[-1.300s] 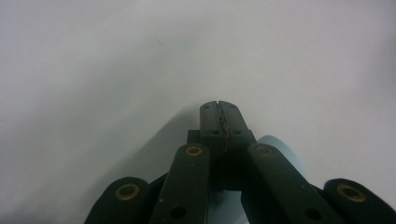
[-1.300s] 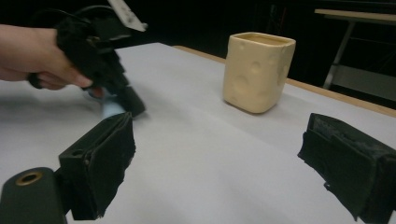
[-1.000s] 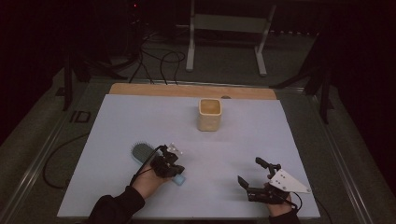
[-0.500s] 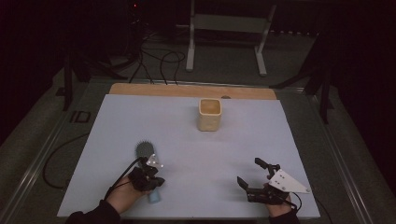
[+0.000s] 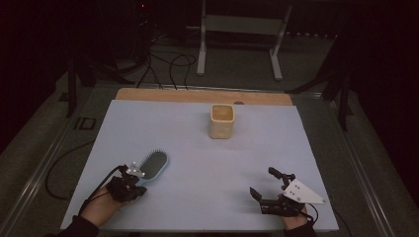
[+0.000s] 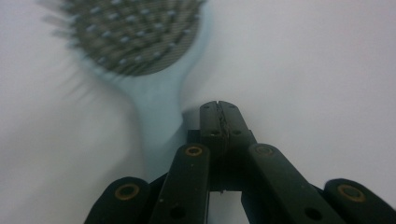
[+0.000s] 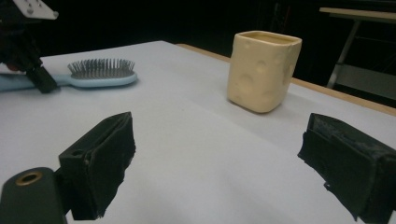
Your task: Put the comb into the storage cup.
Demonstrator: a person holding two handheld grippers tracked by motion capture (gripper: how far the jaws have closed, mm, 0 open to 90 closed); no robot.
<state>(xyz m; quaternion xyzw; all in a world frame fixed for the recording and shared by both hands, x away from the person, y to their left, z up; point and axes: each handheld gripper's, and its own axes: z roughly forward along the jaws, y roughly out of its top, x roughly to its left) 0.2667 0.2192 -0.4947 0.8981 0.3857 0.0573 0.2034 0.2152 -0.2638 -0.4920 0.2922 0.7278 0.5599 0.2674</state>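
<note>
Hairbrush [image 5: 152, 165], pale blue, lies bristles up at the lower left of the high view on the white worktop [image 5: 207, 168]. My left tool [image 5: 129, 180] sits at its handle end; in the left gripper view its jaws are pressed together beside the handle, empty. My right tool [image 5: 269, 189], lower right, has its jaws wide apart, gripping nothing. Farther up, near centre, stands a cream cup [image 5: 222, 120].

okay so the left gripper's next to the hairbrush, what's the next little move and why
Probably open the left gripper and shift it sideways over the hairbrush handle. Its jaws are shut on nothing, tips on the table beside the handle, so it has no hold yet. The right gripper sits open, away from it.
</note>
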